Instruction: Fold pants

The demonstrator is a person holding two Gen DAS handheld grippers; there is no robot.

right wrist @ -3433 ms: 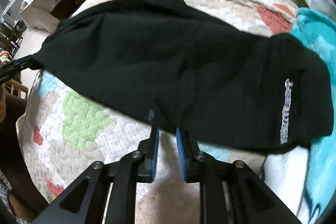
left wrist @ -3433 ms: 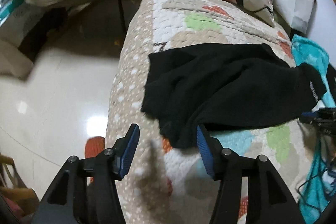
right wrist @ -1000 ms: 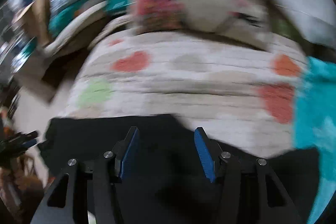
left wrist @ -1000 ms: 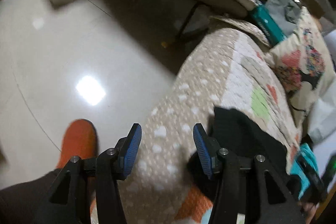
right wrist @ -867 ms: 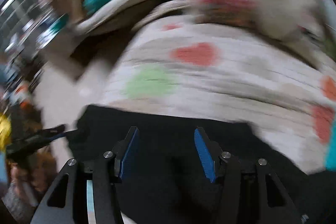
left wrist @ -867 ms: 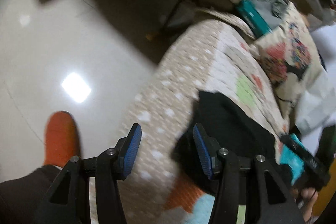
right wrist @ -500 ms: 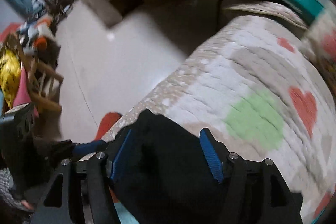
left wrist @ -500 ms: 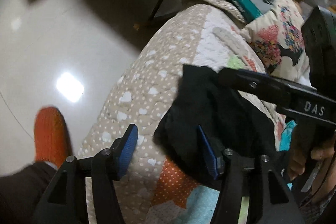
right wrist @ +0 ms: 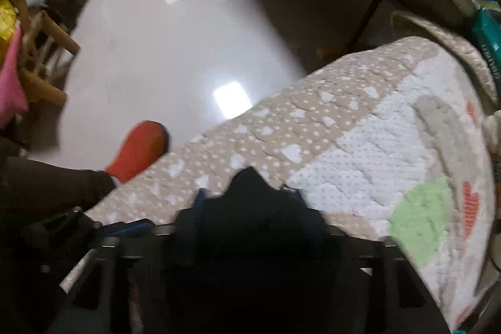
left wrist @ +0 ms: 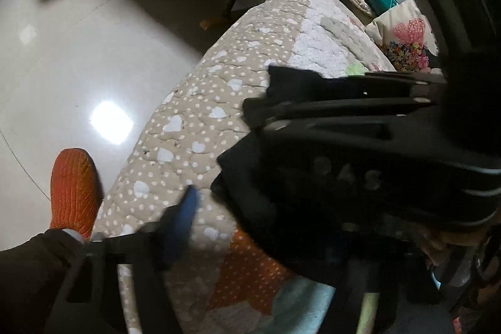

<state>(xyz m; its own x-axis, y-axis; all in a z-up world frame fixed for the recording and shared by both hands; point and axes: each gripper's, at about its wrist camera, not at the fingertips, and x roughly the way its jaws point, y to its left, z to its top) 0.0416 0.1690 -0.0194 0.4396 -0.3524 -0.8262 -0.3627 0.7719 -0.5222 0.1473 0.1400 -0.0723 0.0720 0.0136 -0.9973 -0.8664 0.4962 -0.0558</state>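
**Pants bunched at the bed's edge, fold only partly made**

Pants [left wrist: 247, 177], black, lie heaped on the quilt [left wrist: 200, 115] near the bed's floor-side edge, not yet a flat, squared bundle. The right tool [right wrist: 250, 202] has dark cloth filling the gap between its blue pads; whether it pinches is unclear. The left tool [left wrist: 256, 208] shows one pad beside the cloth, its other hidden. Judging by this, smoothing and further folds remain.

Matt black cloth pants [left wrist: 247, 177] are seen on a stitched, puffy quilt [left wrist: 200, 115]. The floor [right wrist: 175, 52] is glossy and smooth, a knit-textured orange slipper [left wrist: 73, 187] is shown, and blue pads [left wrist: 184, 215] look matt.
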